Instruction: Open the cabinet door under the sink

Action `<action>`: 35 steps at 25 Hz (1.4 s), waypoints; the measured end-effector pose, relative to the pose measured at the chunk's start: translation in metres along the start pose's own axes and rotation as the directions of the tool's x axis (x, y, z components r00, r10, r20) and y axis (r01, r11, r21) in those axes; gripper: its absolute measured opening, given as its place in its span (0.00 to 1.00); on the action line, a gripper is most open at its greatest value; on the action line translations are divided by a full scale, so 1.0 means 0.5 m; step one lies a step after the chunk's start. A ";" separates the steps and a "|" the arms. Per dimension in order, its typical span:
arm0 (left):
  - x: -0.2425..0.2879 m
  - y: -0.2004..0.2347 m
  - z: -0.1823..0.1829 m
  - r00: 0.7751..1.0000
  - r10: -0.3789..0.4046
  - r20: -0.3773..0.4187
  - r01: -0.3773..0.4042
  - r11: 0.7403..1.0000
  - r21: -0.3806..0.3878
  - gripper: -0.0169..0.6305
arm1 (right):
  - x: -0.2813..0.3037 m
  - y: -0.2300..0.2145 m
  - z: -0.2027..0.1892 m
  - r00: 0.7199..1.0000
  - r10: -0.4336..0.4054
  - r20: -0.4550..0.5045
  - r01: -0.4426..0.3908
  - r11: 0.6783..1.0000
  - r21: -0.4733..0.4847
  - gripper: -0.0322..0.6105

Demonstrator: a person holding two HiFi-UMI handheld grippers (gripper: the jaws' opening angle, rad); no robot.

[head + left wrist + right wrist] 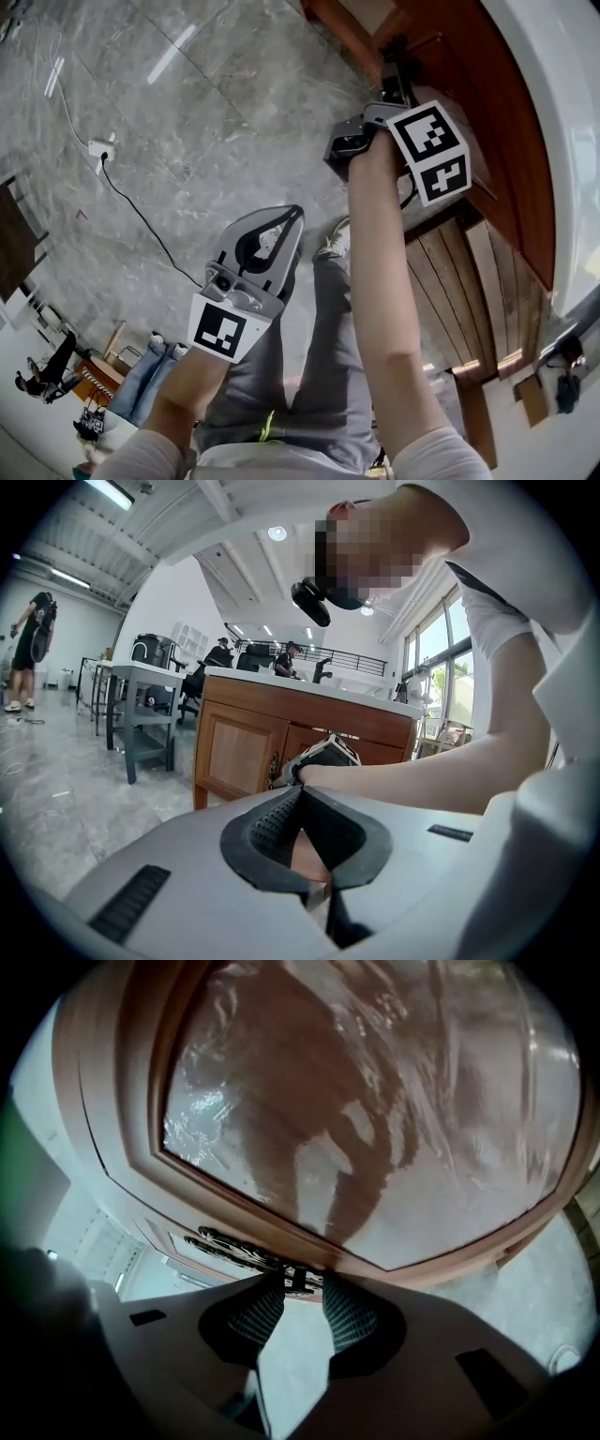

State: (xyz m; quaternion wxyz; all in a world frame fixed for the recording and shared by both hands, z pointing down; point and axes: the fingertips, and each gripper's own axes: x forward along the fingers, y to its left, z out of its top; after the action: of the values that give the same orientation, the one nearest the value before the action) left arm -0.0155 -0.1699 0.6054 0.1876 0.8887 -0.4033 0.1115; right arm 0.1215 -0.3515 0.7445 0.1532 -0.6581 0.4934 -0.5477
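Grey marble floor [206,103], wooden cabinet door [375,1101], white socket [100,147], black cable [141,220]

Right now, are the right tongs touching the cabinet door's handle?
Cannot tell. In the right gripper view the handle sits between the parted tips of the right tongs, which overlap it; neither contact nor a gap shows plainly.

In the right gripper view the cabinet door [356,1101] is cut off at the top of the picture, and glare blurs its panel. The dark handle [227,1241] goes partly behind the tips of the right gripper [298,1290]. In the head view the white sink top [562,141] is cut by the right edge, and the marker cube [431,150] covers much of that gripper.
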 end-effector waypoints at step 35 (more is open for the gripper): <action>-0.071 -0.014 0.045 0.997 0.037 0.064 -0.037 0.999 0.001 0.05 | -0.093 0.012 -0.092 0.989 0.124 -0.078 -0.131 0.986 -0.100 0.20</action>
State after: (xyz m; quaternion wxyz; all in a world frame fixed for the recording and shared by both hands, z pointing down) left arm -0.0319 -0.1513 0.5708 0.1719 0.8843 -0.4253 0.0869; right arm 0.0825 -0.3005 0.7300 0.1354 -0.6121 0.5678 -0.5334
